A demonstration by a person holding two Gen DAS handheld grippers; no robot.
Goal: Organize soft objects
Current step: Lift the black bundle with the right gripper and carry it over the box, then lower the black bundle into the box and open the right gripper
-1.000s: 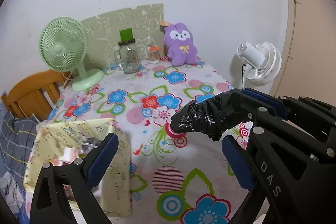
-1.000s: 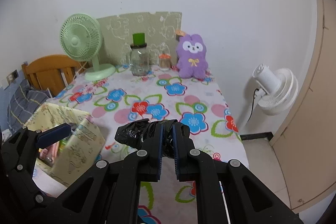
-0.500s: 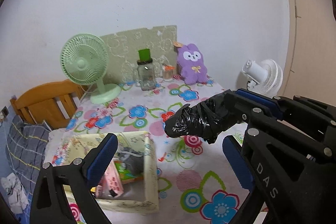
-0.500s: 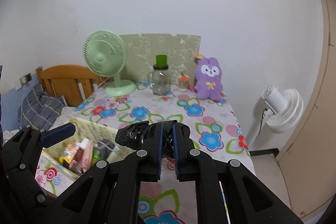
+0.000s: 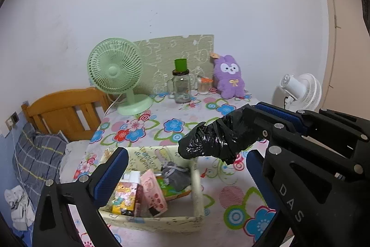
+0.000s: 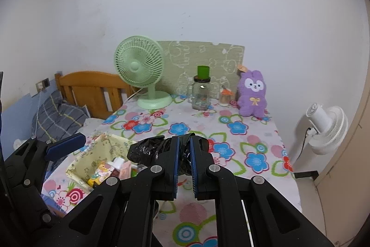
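Observation:
My right gripper is shut on a crumpled black plastic bag and holds it in the air above the table; the bag also shows in the left wrist view, over the right rim of a cream fabric storage box. The box holds small packets and a grey pouch. My left gripper is open and empty, its fingers astride the box. A purple plush bunny sits at the table's back right.
A green desk fan, a glass jar with a green lid, a small jar and a patterned board stand along the back wall. A wooden bed headboard is left. A white floor fan is right of the table.
Both grippers have risen and pulled back from the table, so the box's inside now shows. The right gripper still holds the black bag; the left stays open.

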